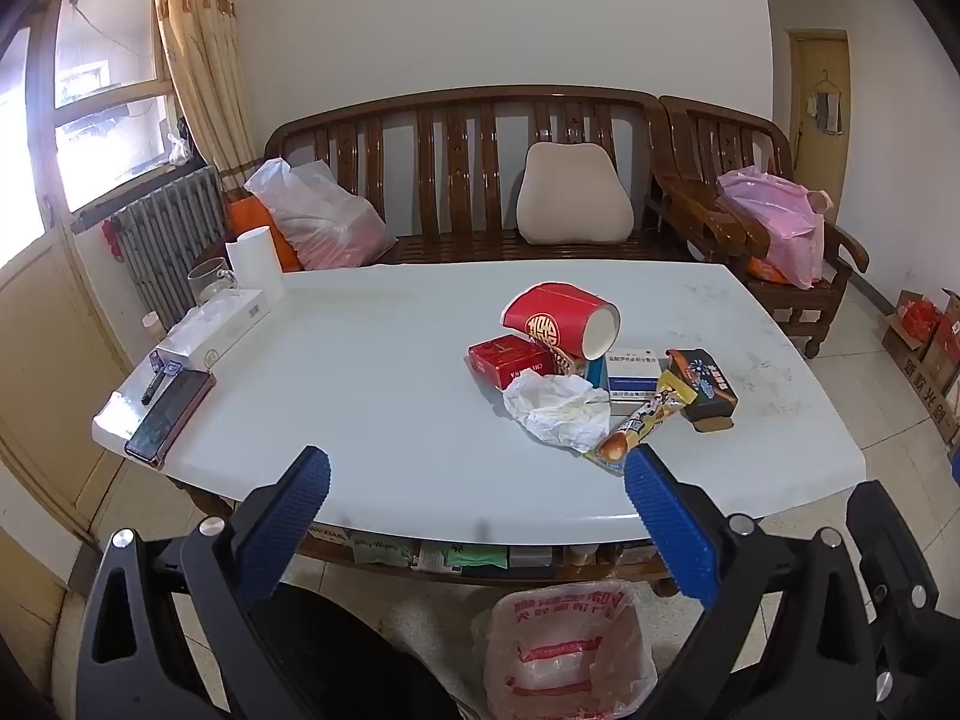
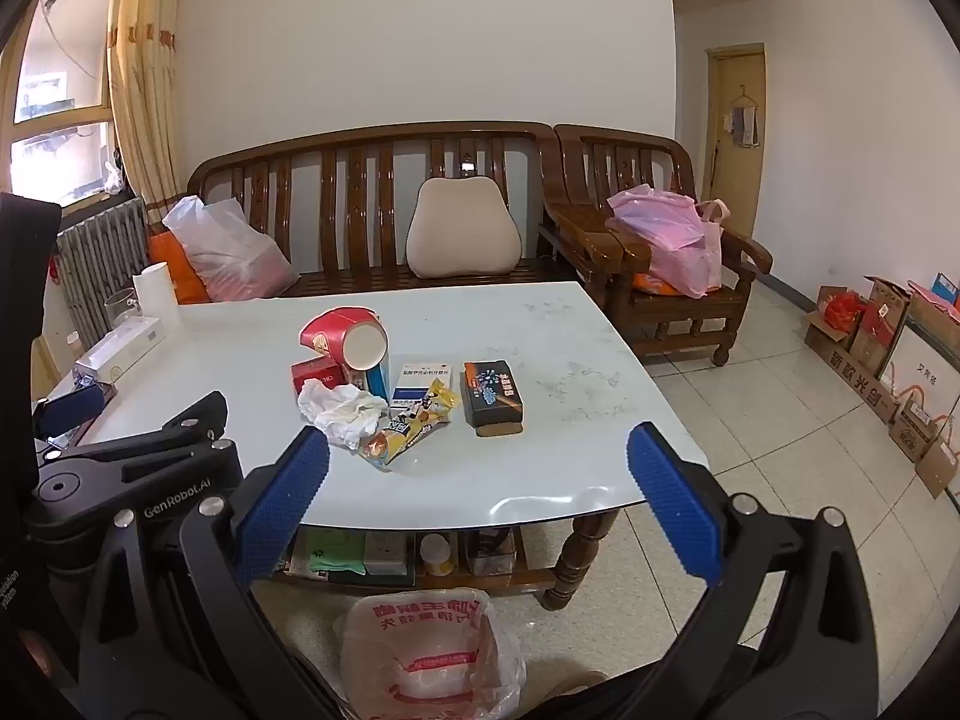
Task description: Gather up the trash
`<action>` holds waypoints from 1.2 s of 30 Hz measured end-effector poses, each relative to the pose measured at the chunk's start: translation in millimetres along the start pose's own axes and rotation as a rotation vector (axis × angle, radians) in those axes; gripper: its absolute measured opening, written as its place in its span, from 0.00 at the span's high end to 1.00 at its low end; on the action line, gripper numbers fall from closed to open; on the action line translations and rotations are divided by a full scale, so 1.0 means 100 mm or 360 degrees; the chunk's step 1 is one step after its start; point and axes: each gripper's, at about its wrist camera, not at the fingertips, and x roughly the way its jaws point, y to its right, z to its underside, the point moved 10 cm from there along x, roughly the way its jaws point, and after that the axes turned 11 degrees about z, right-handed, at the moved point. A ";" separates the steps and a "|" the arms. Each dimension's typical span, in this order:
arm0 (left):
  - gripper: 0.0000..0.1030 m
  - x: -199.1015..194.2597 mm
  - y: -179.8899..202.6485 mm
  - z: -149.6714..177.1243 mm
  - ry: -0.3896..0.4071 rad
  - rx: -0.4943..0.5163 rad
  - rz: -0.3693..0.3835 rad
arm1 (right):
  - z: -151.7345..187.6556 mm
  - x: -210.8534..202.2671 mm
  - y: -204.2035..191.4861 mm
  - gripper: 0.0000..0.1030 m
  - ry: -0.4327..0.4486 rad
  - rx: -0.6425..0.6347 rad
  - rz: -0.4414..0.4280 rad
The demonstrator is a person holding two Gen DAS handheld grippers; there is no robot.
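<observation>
On the white table [image 2: 540, 468], a tipped red cup [image 2: 345, 339], crumpled tissue [image 2: 342, 411], snack wrapper [image 2: 414, 420] and boxes lie clustered, while the left gripper [image 1: 477, 468] and right gripper [image 2: 478, 447] hover near, wide open and empty.

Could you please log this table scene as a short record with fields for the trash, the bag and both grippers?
surface: white table
trash pile: red paper cup on its side, crumpled tissue, yellow snack wrapper, red box, white and blue box, dark box
bag: open plastic bag on the floor, in front of the table
left gripper: open, empty
right gripper: open, empty
</observation>
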 end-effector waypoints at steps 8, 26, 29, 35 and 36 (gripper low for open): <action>0.07 -0.03 0.03 0.02 0.0005 -0.0007 -0.0002 | 0.00 0.01 -0.01 0.05 0.0004 -0.0008 0.0006; 0.07 0.06 -0.06 0.04 -0.0035 -0.0041 0.0008 | 0.00 0.02 -0.02 0.05 0.0005 -0.0018 0.0012; 0.07 0.07 -0.07 0.04 -0.0039 -0.0044 0.0004 | 0.00 0.02 -0.02 0.05 0.0006 -0.0018 0.0013; 0.07 0.08 -0.07 0.03 -0.0053 -0.0047 0.0012 | -0.01 0.01 -0.03 0.05 0.0007 -0.0021 0.0012; 0.07 0.08 -0.08 0.04 -0.0054 -0.0048 0.0012 | -0.01 0.00 -0.04 0.05 0.0007 -0.0021 0.0012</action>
